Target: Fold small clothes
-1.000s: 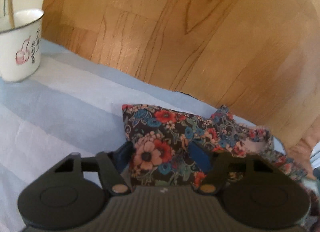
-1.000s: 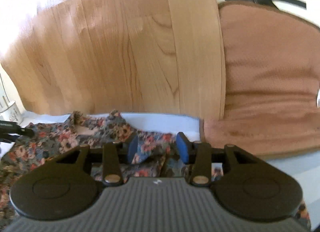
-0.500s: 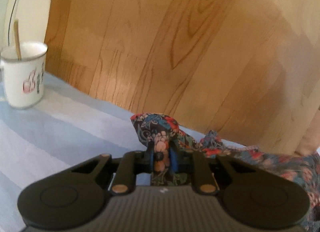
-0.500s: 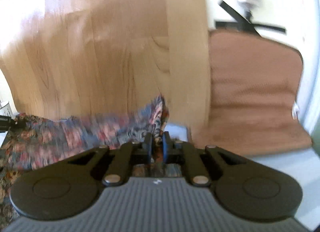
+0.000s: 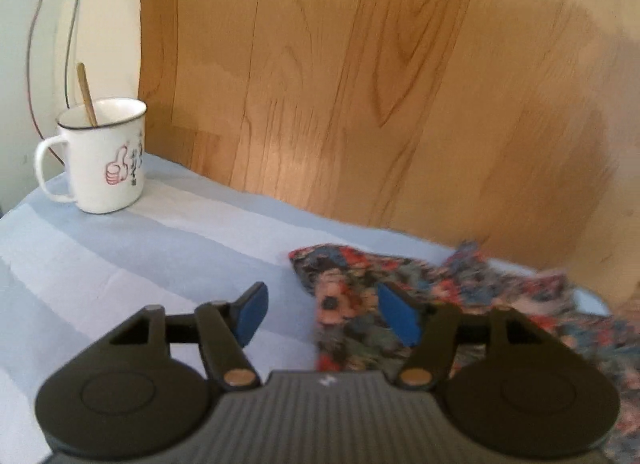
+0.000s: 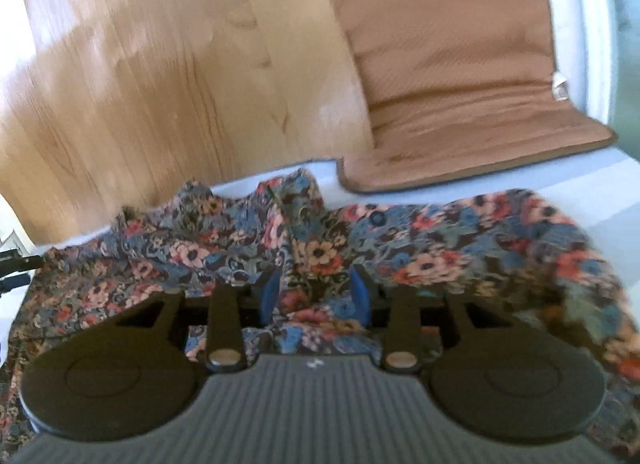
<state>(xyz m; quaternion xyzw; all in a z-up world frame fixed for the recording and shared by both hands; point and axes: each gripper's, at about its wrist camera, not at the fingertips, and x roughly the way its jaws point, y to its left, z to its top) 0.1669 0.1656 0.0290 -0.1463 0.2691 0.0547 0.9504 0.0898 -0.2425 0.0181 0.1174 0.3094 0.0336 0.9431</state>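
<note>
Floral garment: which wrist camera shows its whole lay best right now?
The right wrist view: the floral garment spreads across nearly the full picture, creases and far edge visible, though slightly blurred. The left wrist view catches only one bunched end of it at lower right, partly hidden behind the left gripper.

the floral garment (image 6: 320, 248) lies on the striped sheet (image 5: 120, 248), mug (image 5: 105, 156) far left, cushion (image 6: 460, 76) behind right.
</note>
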